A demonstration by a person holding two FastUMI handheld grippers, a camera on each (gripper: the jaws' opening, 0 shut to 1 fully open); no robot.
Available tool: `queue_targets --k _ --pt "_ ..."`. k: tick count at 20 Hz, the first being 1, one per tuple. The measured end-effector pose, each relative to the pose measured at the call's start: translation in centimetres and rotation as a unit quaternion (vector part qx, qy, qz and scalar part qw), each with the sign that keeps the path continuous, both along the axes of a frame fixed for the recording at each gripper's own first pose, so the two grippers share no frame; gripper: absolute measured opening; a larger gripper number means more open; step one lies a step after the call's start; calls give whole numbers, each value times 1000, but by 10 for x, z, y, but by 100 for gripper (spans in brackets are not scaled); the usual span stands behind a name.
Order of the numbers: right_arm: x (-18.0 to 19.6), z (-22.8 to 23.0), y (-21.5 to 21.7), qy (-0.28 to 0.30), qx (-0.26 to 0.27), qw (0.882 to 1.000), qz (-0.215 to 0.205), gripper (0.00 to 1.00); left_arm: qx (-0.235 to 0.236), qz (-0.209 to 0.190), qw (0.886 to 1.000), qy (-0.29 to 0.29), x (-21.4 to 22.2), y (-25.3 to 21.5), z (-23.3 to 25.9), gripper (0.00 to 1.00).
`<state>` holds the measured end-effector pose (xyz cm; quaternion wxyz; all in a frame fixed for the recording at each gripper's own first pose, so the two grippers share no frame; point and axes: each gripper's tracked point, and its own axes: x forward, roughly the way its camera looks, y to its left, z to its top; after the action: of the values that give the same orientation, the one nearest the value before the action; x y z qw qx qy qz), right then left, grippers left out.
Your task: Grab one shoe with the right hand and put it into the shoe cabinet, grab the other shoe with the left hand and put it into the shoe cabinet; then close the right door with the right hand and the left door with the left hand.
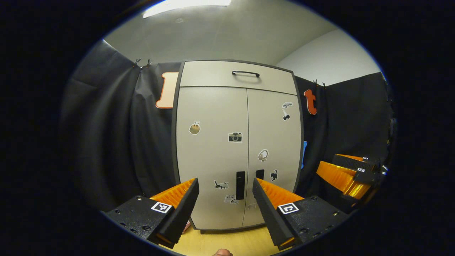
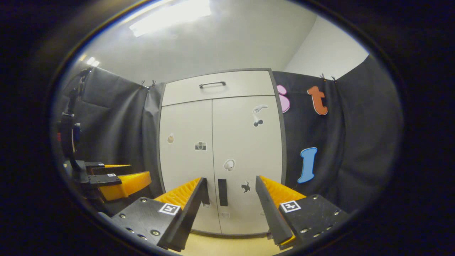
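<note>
The pale shoe cabinet (image 1: pixel 213 149) stands straight ahead with both doors shut flat; stickers dot them. Its left door (image 1: pixel 211 156) and right door (image 1: pixel 273 142) meet at a centre seam, each with a dark vertical handle (image 1: pixel 240 185) beside it. My left gripper (image 1: pixel 225 193) is open with nothing between its fingers, a short way in front of the doors. In the right gripper view the same cabinet (image 2: pixel 245 142) faces me, and my right gripper (image 2: pixel 229 193) is open and holds nothing. The right gripper (image 1: pixel 350 174) also appears at the right edge of the left gripper view, the left gripper (image 2: pixel 117 179) at the left of the right gripper view.
A drawer front with a dark bar handle (image 1: pixel 245 73) tops the cabinet. Black cloth walls close in on both sides. A strip of wooden floor (image 1: pixel 227 241) lies below the cabinet. A dark stand (image 2: pixel 69 135) rises at the far left of the right gripper view.
</note>
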<state>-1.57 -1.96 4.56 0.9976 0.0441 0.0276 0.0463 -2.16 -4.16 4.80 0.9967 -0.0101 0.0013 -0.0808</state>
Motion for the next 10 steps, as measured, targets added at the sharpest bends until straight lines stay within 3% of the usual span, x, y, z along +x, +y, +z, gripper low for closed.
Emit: queue_targets --k 2,3,10 --pt "-6 -4 -18 4 -3 1000 -11 87 1 -13 1000 -3 1 -20 0 88" --pt "-9 -6 -29 6 -4 1000 -14 87 0 -19 1000 -3 0 -32 -1 93" --pt "-17 -6 -146 -2 -29 999 -22 87 6 -21 1000 -2 6 -147 -9 93"
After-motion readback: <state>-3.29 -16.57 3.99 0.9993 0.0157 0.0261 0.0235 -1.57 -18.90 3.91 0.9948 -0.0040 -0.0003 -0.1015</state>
